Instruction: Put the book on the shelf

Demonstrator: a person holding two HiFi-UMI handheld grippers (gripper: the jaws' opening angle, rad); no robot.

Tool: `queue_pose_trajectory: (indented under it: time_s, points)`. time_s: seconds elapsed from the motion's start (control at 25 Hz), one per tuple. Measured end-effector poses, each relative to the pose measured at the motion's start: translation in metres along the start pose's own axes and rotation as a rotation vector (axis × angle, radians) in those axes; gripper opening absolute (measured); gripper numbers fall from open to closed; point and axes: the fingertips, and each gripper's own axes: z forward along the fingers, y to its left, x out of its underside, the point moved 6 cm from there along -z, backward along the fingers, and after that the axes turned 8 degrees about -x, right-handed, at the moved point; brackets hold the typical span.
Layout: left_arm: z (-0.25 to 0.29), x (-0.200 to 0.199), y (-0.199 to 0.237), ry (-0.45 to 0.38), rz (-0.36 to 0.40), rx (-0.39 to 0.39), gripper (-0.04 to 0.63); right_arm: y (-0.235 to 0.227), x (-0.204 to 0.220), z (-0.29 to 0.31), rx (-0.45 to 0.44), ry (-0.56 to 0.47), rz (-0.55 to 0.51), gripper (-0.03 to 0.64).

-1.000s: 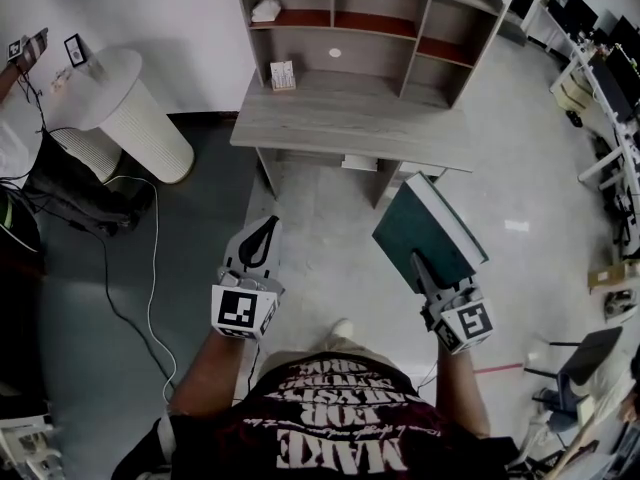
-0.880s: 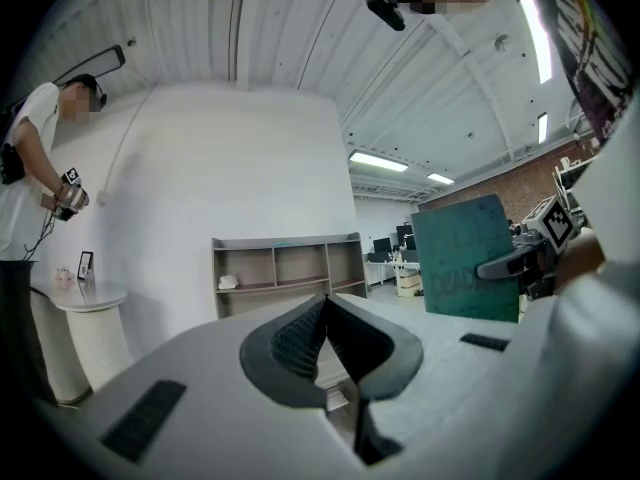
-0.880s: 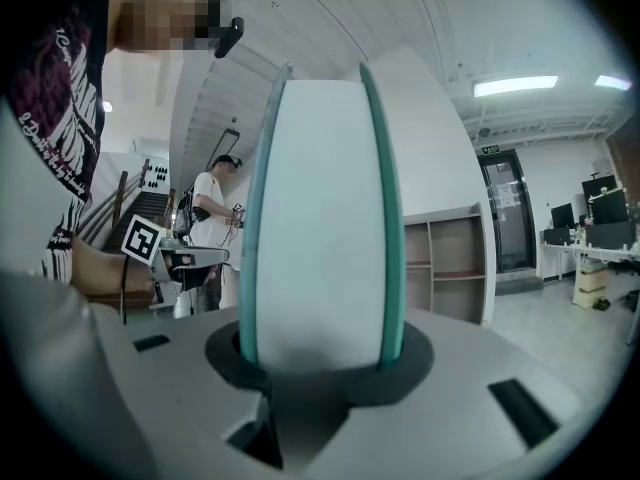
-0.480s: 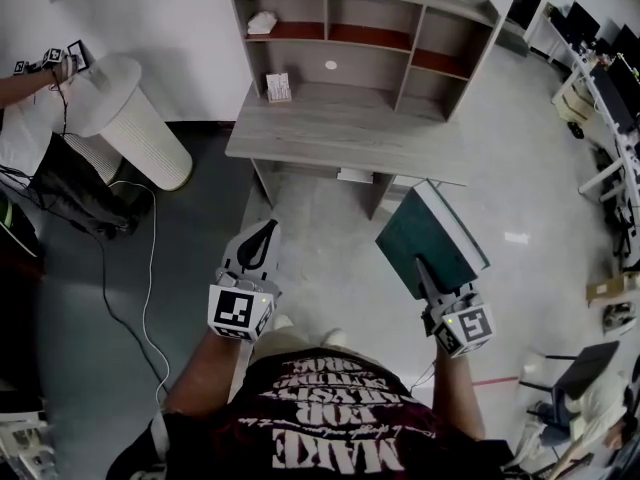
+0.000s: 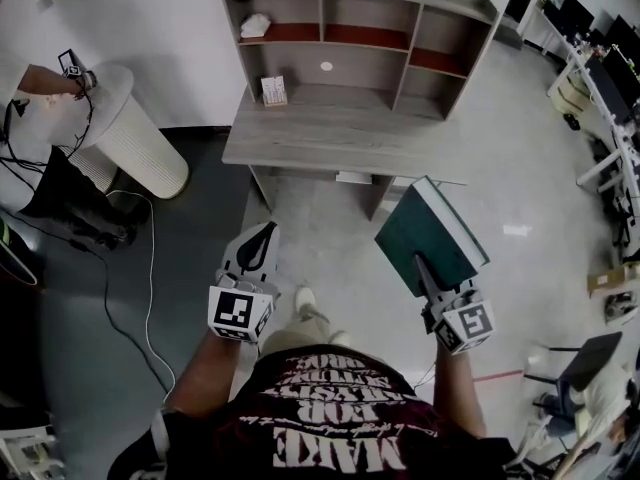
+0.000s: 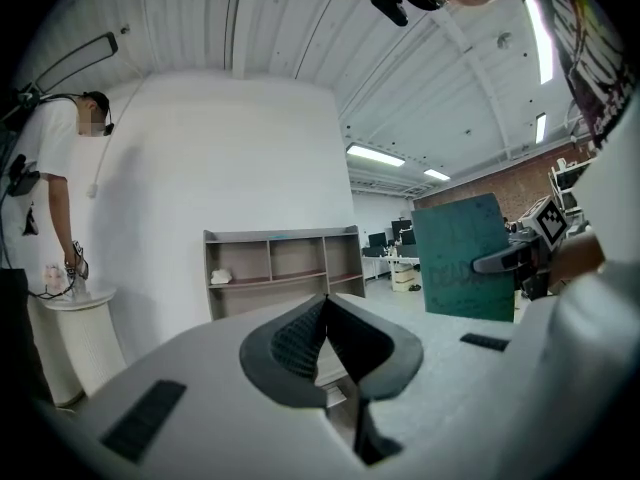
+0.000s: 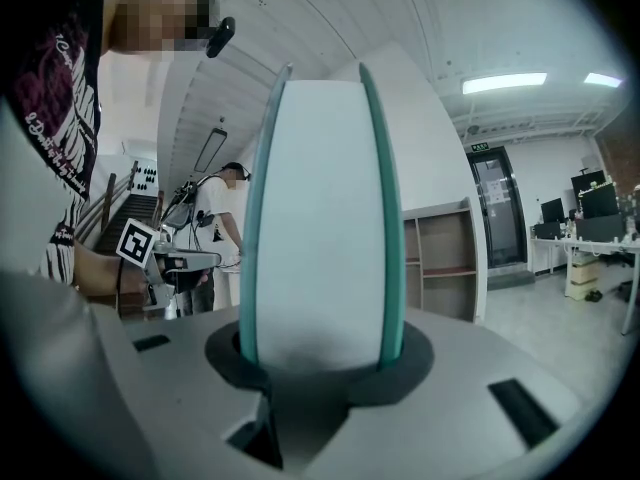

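Note:
A thick book point(image 5: 430, 236) with dark green covers is held up on edge in front of me, and my right gripper point(image 5: 425, 271) is shut on its near end. In the right gripper view the book point(image 7: 322, 218) fills the middle, its white page block between the two covers. My left gripper point(image 5: 262, 236) is shut with nothing in it; its pads meet in the left gripper view point(image 6: 326, 313). Ahead stands a grey desk point(image 5: 330, 138) with a shelf unit point(image 5: 355, 23) on top, several open compartments facing me. The shelf unit point(image 6: 283, 271) also shows beyond the left jaws.
A small box point(image 5: 274, 90) stands on the desk and a pale bundle point(image 5: 255, 25) lies in the upper left compartment. A white ribbed round stand point(image 5: 125, 133) is at the left, with a person's hand point(image 5: 45, 80) at it. Cables point(image 5: 150, 268) trail on the floor. Office desks point(image 5: 605, 108) line the right.
The desk and shelf unit have drifted slightly left and up in the head view as I walk. Both grippers keep their places and the book stays gripped. The person's hand at the stand has shifted.

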Motion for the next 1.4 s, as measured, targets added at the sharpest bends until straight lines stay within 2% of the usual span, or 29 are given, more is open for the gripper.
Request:
queue_pose_trajectory:
  time_s: [0.4,1.08,1.4]
  points:
    - [0.035,0.003,0.016,-0.015,-0.027,0.046,0.006,-0.002,-0.01,0.029,0.004,0.038,-0.021,0.161]
    - [0.031,0.022,0.041,0.03,-0.02,-0.001,0.006,-0.004,0.0,0.055,-0.03,0.047,-0.002,0.161]
    - [0.043,0.025,0.045,0.037,-0.015,0.011,0.006,0.0,0.002,0.069,-0.052,0.047,0.004,0.161]
